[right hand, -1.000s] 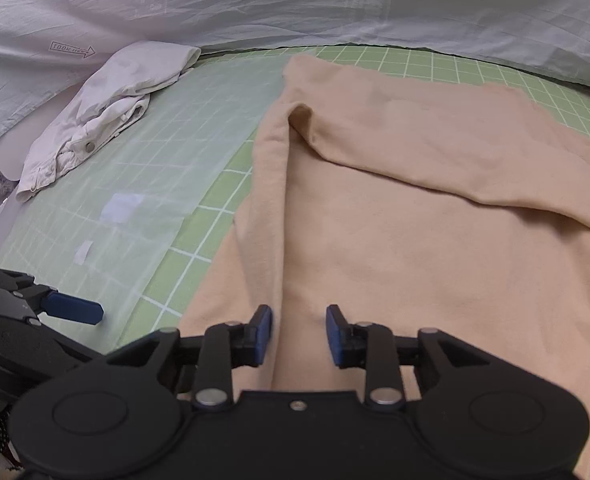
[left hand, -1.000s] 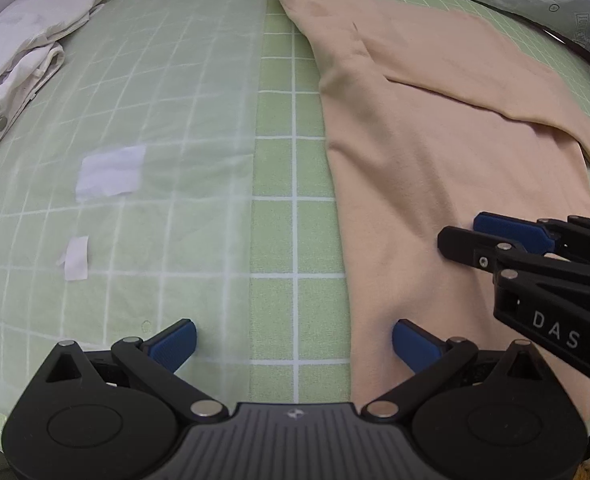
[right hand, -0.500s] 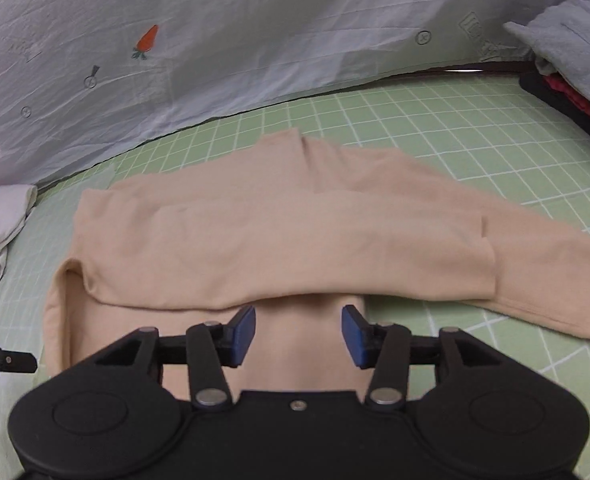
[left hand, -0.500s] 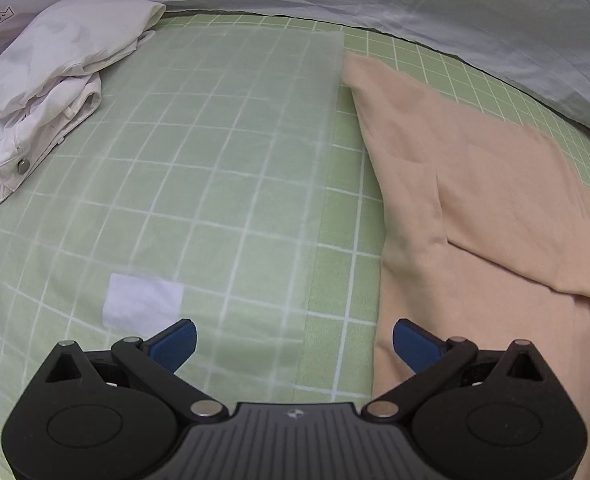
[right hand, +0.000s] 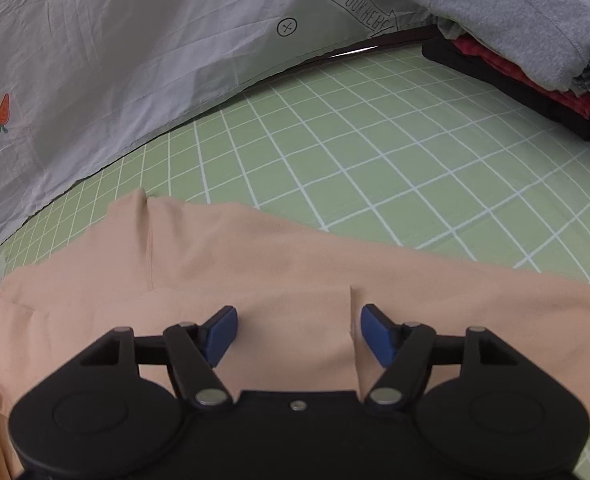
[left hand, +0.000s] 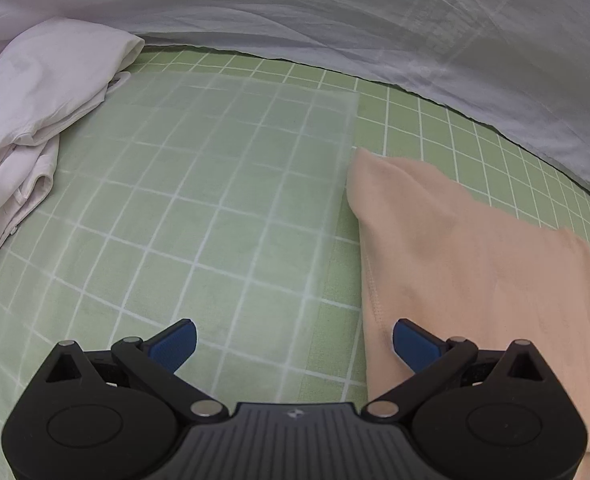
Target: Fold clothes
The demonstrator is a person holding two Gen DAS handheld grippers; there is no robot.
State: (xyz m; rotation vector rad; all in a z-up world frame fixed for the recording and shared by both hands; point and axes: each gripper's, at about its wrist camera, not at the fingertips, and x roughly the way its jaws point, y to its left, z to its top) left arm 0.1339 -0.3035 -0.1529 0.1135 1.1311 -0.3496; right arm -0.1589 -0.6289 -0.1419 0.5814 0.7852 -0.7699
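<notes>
Peach garment (right hand: 279, 264) lies flat on the green grid mat (right hand: 375, 152), long axis running left-right across the right wrist view, partly folded onto itself with a doubled edge (right hand: 351, 312) just ahead of the right hand-held gripper (right hand: 297, 334)

Right hand-held gripper: jaws spread wide, nothing held, hovering directly over the cloth with that edge sitting just inside its right finger (right hand: 377, 336). So right is the nearer one; my read is the next grab is that edge

Left hand-held gripper (left hand: 293, 344): also spread wide and empty. Garment's left end (left hand: 455, 248) is off to its right, only its right fingertip (left hand: 415, 344) is over the cloth, the rest is over bare mat and the translucent sheet (left hand: 235, 168). White clothes (left hand: 35, 92) lie well apart on the far left; folded stack (right hand: 535, 40) far right

Vs 1 s ago: right jaws were much narrower and pointing along the garment's length; now wider and facing across it. Left view has swung up and away, backdrop cloth (left hand: 335, 20) now in sight, right hand-held gripper no longer in its frame
</notes>
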